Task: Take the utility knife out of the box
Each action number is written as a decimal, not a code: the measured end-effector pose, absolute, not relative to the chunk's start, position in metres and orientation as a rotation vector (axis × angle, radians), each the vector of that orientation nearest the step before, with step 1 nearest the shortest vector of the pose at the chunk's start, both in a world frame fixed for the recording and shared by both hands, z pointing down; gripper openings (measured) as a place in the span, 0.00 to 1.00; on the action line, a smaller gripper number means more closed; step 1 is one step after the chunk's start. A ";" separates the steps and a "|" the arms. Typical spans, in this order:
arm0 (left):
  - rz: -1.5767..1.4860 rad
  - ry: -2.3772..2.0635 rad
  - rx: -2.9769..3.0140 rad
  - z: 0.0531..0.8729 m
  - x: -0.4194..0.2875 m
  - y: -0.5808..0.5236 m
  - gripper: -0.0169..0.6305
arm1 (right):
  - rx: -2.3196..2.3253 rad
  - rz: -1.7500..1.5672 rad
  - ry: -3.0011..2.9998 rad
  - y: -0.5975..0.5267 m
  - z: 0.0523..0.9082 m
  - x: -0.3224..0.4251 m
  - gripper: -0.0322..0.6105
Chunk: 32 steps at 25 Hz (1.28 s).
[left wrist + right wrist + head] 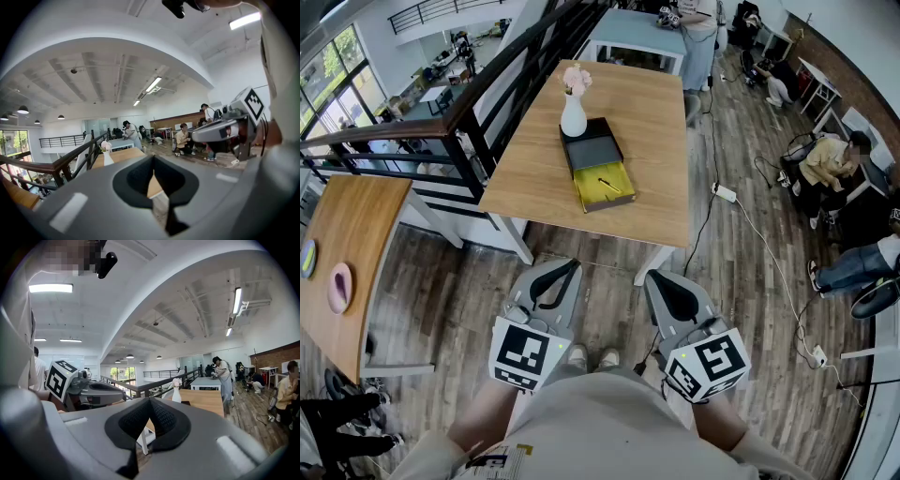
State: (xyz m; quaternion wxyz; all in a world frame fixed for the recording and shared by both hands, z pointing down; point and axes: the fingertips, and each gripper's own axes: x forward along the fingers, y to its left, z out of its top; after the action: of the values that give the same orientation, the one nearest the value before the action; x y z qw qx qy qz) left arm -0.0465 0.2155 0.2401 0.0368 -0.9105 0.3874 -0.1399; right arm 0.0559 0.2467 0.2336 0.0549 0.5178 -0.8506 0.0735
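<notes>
I am looking down on a wooden table (652, 131) that is standing on a plank floor (750, 281) beside a black railing (483, 98). Near the table's middle a dark box (592, 142) is sitting with its yellow-lined drawer (623, 199) pulled out toward me, and the utility knife (610, 184) is lying in that drawer as a thin dark shape on the yellow. A white vase (573, 118) of pink flowers is standing just beside the box at its far left corner. I am holding the left gripper (575, 264) and the right gripper (652, 276) low over the floor, close to my body and well apart from the table; each one's jaws are pressing together with nothing between them. A cable is running across the planks to a power strip (724, 192) at the right, where people are sitting. At the left a second wooden table (356, 225) is carrying a pink dish (339, 286).
</notes>
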 end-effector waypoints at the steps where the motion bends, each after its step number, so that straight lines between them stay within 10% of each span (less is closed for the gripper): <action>1: -0.430 1.189 -2.796 0.240 -0.046 0.215 0.03 | 1.578 0.225 -2.585 0.246 0.234 0.057 0.05; 32: -0.483 1.185 -2.807 0.260 -0.022 0.218 0.03 | 1.569 0.261 -2.559 0.247 0.256 0.073 0.05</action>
State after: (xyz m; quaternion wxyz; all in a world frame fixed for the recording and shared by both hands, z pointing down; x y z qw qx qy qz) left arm -0.0219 0.2183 0.2597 0.0285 -0.9095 0.3840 -0.1565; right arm 0.0730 0.2469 0.2560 0.0639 0.5197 -0.8475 0.0865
